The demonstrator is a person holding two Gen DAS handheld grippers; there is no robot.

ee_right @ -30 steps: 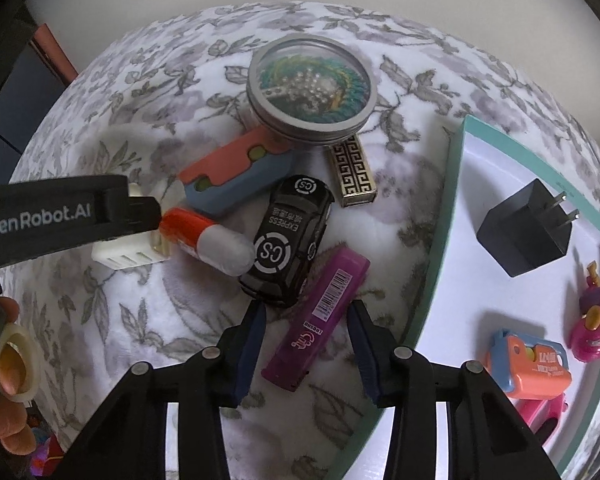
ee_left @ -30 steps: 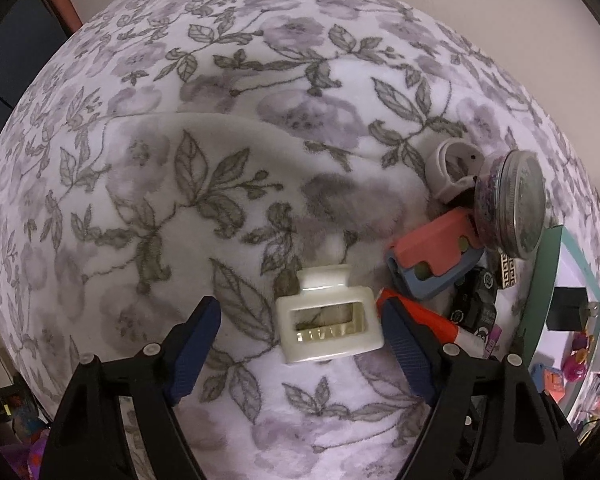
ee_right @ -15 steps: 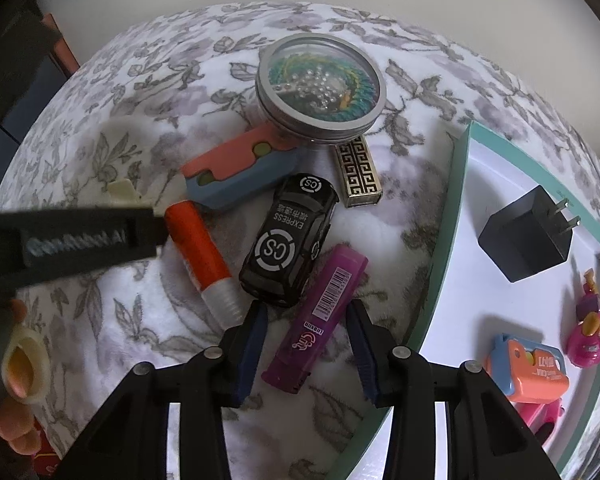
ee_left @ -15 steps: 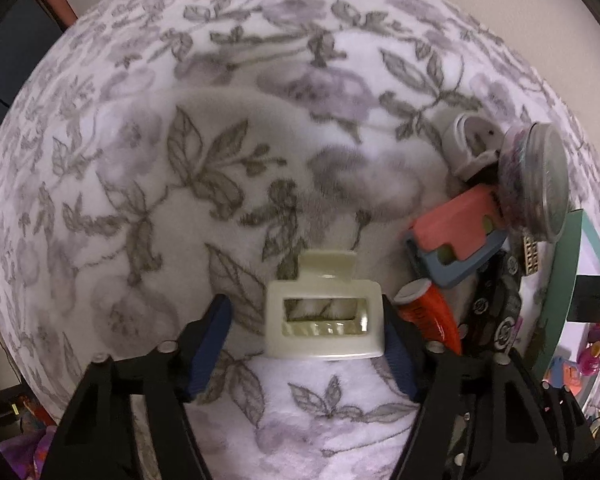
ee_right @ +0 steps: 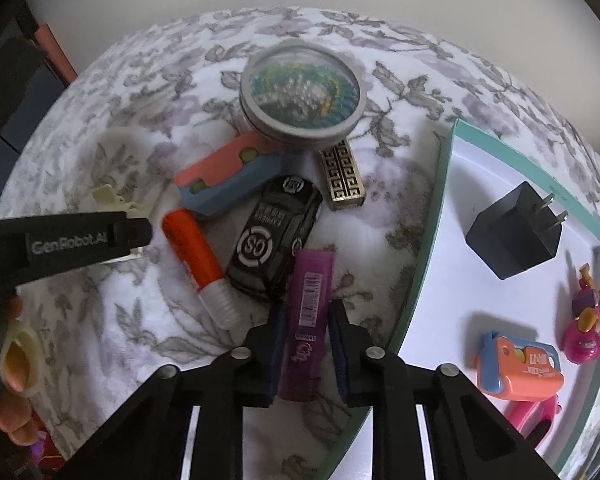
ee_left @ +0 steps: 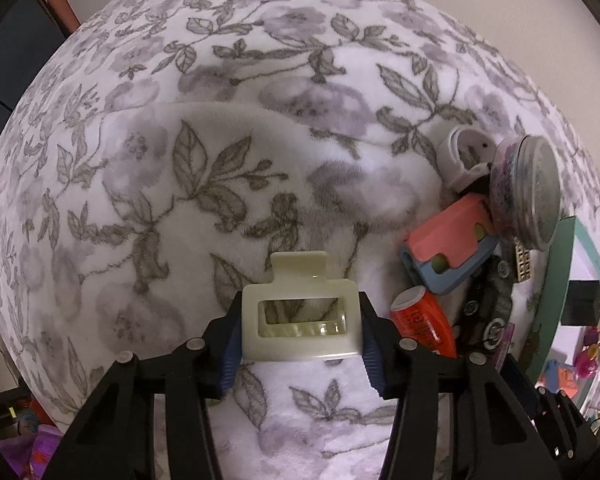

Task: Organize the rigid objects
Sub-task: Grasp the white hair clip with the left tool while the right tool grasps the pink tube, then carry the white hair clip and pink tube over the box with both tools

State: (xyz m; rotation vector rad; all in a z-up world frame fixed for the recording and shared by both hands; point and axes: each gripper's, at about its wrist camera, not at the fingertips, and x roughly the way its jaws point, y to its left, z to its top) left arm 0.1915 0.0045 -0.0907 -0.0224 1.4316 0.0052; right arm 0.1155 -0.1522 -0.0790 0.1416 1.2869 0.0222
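My left gripper (ee_left: 300, 332) is shut on a cream hair claw clip (ee_left: 298, 320) on the floral blanket (ee_left: 180, 160). My right gripper (ee_right: 306, 344) is shut on a purple tube (ee_right: 310, 312) lying next to a black toy car (ee_right: 276, 236). An orange glue stick (ee_right: 198, 260), a pink and blue case (ee_right: 228, 176), a gold patterned bar (ee_right: 342, 176) and a round bead tin (ee_right: 302, 94) lie around the car. The left gripper shows in the right wrist view (ee_right: 60, 244), with part of the clip behind it.
A teal-rimmed white tray (ee_right: 440, 208) at the right holds a black plug adapter (ee_right: 516, 232), an orange and blue toy (ee_right: 520, 368) and a pink figure (ee_right: 584, 336). A white ring-shaped object (ee_left: 466, 156) lies behind the tin.
Both grippers closed: the left onto the cream clip, the right onto the purple tube, which now lies straight between its fingers. The glue stick rolled and turned.
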